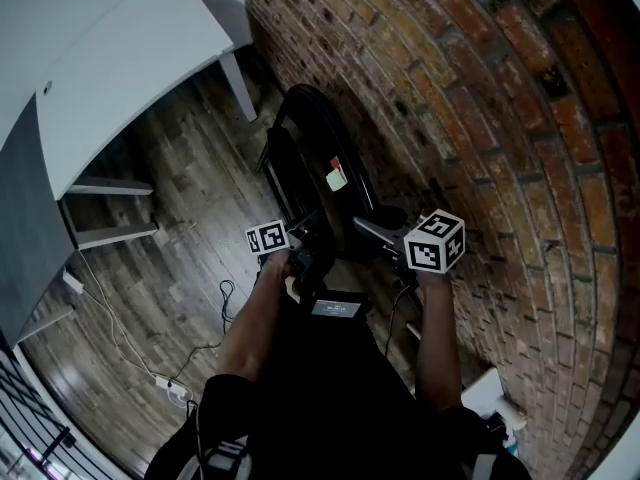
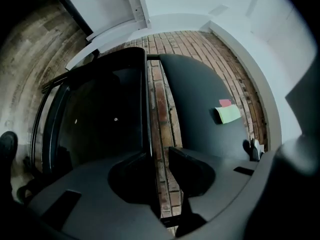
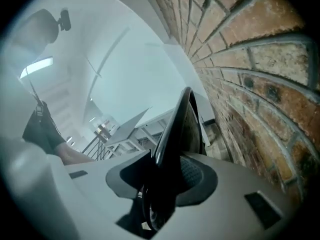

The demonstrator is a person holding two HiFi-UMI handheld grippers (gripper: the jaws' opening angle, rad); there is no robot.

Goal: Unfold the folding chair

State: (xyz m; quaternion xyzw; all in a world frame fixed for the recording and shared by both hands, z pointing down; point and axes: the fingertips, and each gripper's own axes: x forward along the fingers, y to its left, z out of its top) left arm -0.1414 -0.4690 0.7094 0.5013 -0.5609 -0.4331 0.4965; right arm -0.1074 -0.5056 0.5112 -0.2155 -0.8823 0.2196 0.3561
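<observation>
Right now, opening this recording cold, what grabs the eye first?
A black folding chair leans against the red brick wall, with a green sticky note stuck on one of its panels. The right gripper looks clamped on one chair edge. The left gripper straddles another edge, still open, with brick showing in the gap.

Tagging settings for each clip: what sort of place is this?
Likely an indoor office or studio room: an exposed brick wall, a wood-plank floor and a white table standing on it.
</observation>
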